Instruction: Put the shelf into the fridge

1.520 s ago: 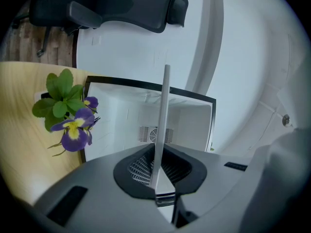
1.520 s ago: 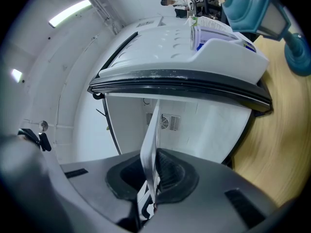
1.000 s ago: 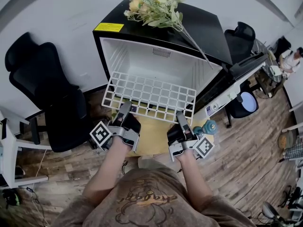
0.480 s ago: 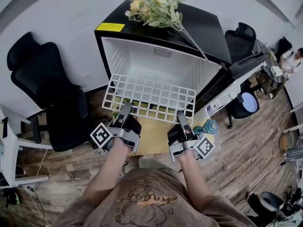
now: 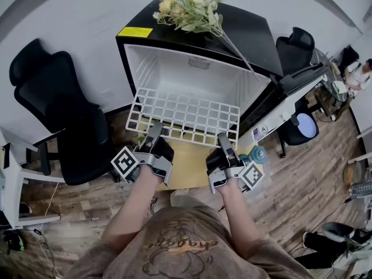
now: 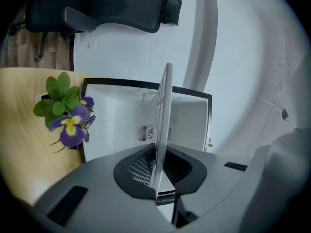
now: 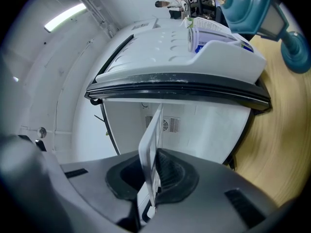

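The white wire shelf (image 5: 185, 118) hangs level in front of the open fridge (image 5: 192, 80). Its far edge is at the mouth of the white compartment, and most of its grid lies on the near side of that opening. 2 tongs carry it by the near edge. The left tongs (image 5: 155, 131) are clamped on the near-left part of the rim, and the right tongs (image 5: 224, 140) on the near-right part.

In the left gripper view the grid stands edge-on, pinched tight between the ribbed pads (image 6: 139, 166). The right gripper view shows the same, with the rim squeezed between the black pads (image 7: 167, 171).

The fridge door (image 5: 285, 100) is swung open to the right. A bunch of flowers (image 5: 195, 7) lies on the fridge's black top, near a yellow label (image 5: 133, 32). A black chair (image 5: 55, 106) stands to the left. A teal object (image 5: 256, 154) sits just right of the right tongs on the pale wooden surface (image 5: 186, 167).
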Demonstrator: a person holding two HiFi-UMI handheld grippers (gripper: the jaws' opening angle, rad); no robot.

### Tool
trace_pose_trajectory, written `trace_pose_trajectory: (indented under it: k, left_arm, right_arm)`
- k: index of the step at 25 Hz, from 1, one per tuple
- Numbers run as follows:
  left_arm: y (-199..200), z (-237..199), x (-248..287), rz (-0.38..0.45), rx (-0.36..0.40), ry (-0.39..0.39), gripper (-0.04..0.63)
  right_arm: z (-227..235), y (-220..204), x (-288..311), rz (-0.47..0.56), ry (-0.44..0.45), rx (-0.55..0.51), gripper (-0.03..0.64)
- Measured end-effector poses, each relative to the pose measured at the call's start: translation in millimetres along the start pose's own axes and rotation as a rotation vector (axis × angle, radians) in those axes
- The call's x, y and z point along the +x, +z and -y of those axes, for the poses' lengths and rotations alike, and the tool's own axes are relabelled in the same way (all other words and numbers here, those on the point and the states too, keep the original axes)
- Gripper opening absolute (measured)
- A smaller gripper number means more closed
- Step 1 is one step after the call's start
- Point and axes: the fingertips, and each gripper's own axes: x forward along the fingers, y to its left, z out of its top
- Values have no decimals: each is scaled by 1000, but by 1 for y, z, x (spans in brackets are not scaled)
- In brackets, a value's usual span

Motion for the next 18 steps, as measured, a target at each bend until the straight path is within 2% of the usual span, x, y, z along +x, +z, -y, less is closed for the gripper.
trace_pose_trajectory:
  k: [18]
  left_arm:
    - [9,-4,16,-4,4,20,48]
  right_arm:
    - [-1,-1,9,15,-3,-4,26]
